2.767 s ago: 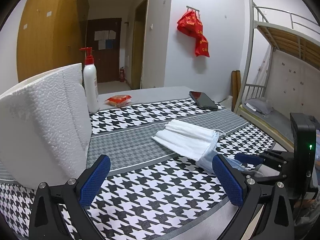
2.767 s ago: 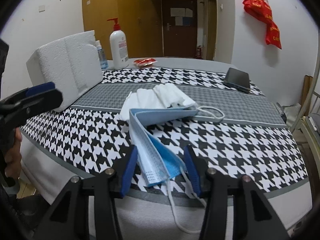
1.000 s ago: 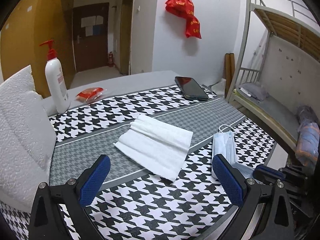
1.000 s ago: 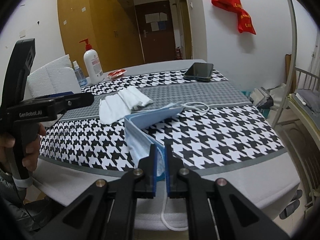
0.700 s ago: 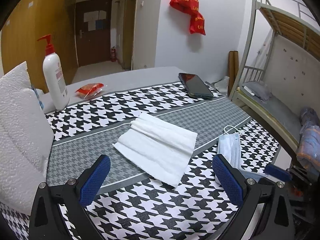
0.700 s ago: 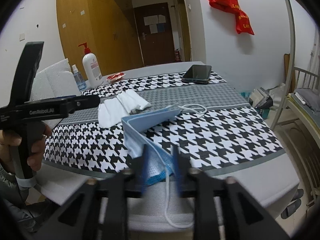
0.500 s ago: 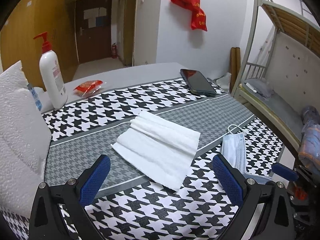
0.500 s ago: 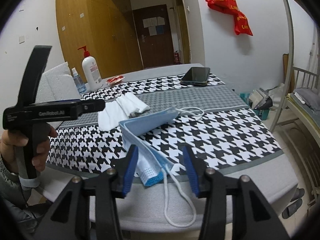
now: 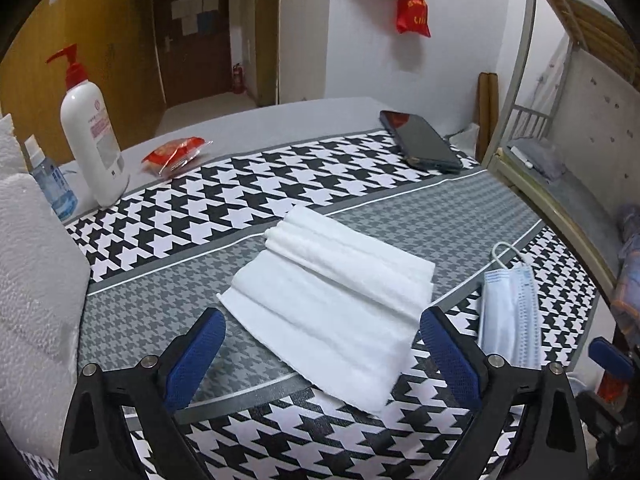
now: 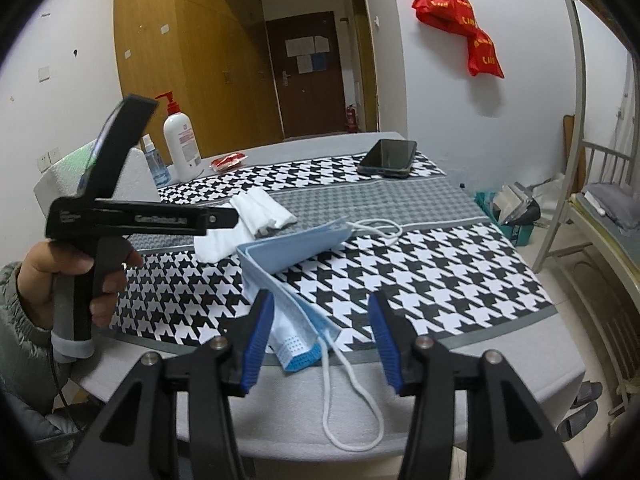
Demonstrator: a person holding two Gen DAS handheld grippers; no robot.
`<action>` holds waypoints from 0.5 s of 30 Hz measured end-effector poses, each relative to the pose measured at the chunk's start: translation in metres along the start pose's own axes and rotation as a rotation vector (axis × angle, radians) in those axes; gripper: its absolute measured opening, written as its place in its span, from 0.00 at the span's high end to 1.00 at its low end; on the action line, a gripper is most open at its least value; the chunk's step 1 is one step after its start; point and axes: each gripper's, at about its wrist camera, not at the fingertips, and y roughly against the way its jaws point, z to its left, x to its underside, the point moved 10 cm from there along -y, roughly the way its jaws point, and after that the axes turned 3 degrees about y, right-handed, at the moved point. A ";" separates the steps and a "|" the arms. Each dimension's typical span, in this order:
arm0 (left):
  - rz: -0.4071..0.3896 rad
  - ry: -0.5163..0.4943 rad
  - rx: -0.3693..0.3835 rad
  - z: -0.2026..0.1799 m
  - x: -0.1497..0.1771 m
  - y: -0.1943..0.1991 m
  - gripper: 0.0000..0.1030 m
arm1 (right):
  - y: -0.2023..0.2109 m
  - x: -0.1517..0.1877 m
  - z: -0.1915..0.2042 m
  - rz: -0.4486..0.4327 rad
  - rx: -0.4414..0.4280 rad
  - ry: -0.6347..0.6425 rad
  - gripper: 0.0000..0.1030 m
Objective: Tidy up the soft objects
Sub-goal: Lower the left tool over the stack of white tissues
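Note:
A folded white towel (image 9: 336, 296) lies on the houndstooth tablecloth (image 9: 280, 184); it also shows in the right wrist view (image 10: 248, 220). A blue face mask (image 10: 292, 268) lies folded at the table's near edge, one ear loop hanging over the edge; it shows in the left wrist view (image 9: 510, 316) right of the towel. My left gripper (image 9: 320, 356) is open, its fingers either side of the towel's near end, just above it. My right gripper (image 10: 320, 328) is open and empty, just behind the mask's near end.
A white foam block (image 9: 36, 288) stands at the left. A pump bottle (image 9: 90, 136), a small blue bottle (image 9: 50, 184), a red packet (image 9: 174, 152) and a black phone (image 9: 420, 142) lie at the table's far side. A bunk bed frame (image 9: 560, 128) is to the right.
My right gripper opened and let go of the mask, which now rests on the table edge. My left gripper moved closer to the towel.

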 end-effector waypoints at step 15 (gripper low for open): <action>0.087 -0.027 -0.025 0.003 0.010 -0.025 0.05 | -0.003 0.003 0.003 0.013 -0.002 0.015 0.43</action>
